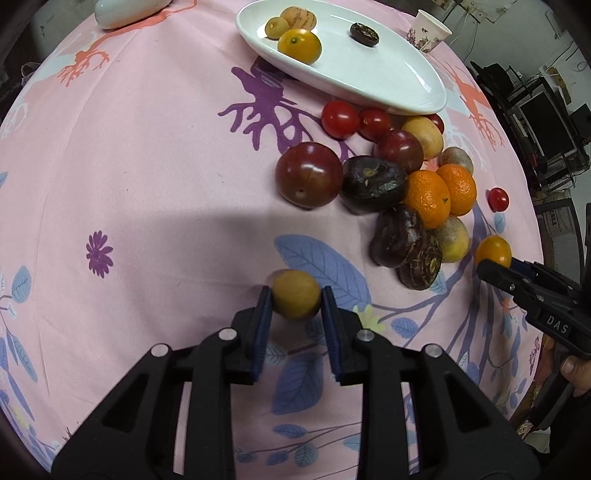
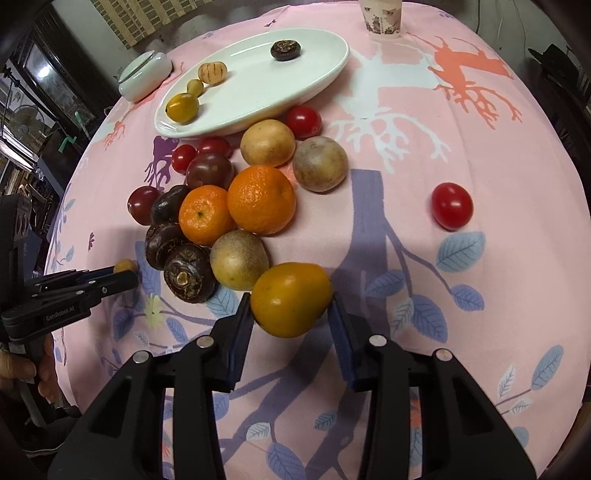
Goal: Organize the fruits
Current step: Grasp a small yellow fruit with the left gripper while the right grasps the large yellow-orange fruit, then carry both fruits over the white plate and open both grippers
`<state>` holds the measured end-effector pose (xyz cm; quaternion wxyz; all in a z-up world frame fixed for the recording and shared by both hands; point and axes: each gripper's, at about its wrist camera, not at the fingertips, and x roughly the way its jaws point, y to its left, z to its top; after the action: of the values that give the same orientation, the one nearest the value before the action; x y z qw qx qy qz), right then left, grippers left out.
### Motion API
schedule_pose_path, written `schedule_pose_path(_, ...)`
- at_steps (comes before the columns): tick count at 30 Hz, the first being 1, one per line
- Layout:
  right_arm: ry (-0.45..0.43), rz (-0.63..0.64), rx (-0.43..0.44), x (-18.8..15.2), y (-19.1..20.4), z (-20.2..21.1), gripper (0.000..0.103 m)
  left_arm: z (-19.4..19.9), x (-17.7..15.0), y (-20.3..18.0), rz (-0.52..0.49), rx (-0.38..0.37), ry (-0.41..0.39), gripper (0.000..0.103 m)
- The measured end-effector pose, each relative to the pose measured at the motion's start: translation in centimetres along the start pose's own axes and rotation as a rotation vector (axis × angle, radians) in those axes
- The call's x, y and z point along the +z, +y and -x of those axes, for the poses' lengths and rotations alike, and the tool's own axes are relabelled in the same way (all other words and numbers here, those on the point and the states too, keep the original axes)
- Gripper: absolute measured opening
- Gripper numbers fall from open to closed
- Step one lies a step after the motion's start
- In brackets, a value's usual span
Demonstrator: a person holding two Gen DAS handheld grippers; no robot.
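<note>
My left gripper is shut on a small yellow-brown round fruit low over the cloth. It also shows in the right wrist view. My right gripper is shut on a yellow-orange tomato, which shows in the left wrist view too. A pile of fruits lies on the table: two mandarins, dark water chestnuts, purple tomatoes, red cherry tomatoes and tan round fruits. A white oval plate holds several fruits.
A paper cup stands behind the plate. A white lidded dish sits at the far left of the table. A lone cherry tomato lies right of the pile. The pink patterned tablecloth covers the round table.
</note>
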<state>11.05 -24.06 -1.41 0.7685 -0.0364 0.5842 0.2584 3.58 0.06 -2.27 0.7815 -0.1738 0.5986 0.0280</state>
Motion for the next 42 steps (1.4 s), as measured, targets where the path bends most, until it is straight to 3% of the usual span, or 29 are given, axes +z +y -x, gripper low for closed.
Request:
schedule_pose_path(6,0.006,-0.014,0.007,-0.7,-0.3,0.4,0.041,0.7,0.1,-0.4,-0.020,0.003,-0.024,0.027)
schedule_pose_path(16,-0.061,0.000,0.035,0.6,0.7,2.9,0.041,4.4,1.8,-2.0,-0.054,-0.038,-0.114,0.027)
schedule_pose_path(27,-0.150,0.060,0.085,4.9,3.0,5.1,0.041,6.4,4.9,-2.9,-0.074,-0.065,-0.174,0.027)
schedule_pose_path(42,-0.202,0.083,0.063,12.4,3.4,2.5,0.041,4.5,12.6,-4.6,-0.096,-0.064,-0.220,0.027)
